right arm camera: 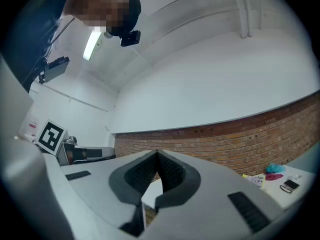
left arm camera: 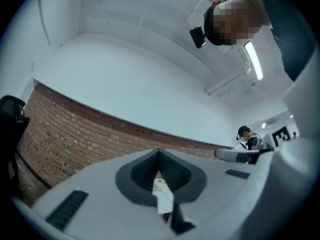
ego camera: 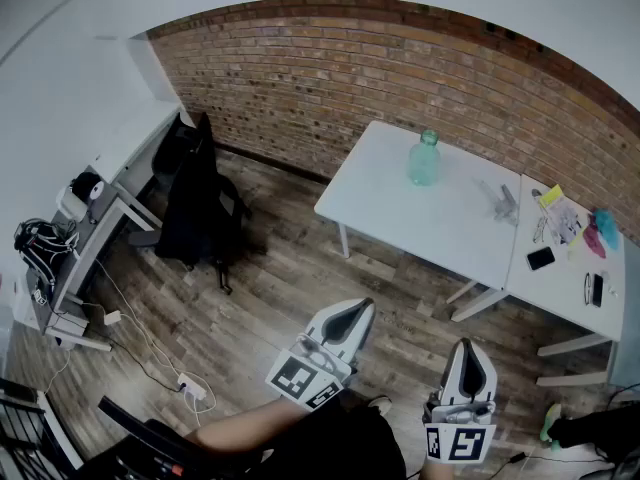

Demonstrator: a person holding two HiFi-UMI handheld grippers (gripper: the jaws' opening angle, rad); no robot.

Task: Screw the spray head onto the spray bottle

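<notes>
A pale green spray bottle (ego camera: 424,159) stands upright near the middle of the white table (ego camera: 400,218), far ahead of me. A clear spray head (ego camera: 503,203) lies on the table to its right. My left gripper (ego camera: 358,309) is shut and empty, held low over the wooden floor, well short of the table. My right gripper (ego camera: 470,348) is also shut with nothing in it, beside the left one and equally far from the table. In the left gripper view the jaws (left arm camera: 158,154) meet at their tips. The right gripper view shows its jaws (right arm camera: 158,155) closed too.
A phone (ego camera: 541,258), papers (ego camera: 556,213) and a pink and teal item (ego camera: 600,233) lie on the adjoining table at right. A black office chair (ego camera: 200,203) stands left of the table. A desk with gear (ego camera: 70,228) and floor cables (ego camera: 150,353) run along the left wall. A brick wall (ego camera: 400,78) backs the room.
</notes>
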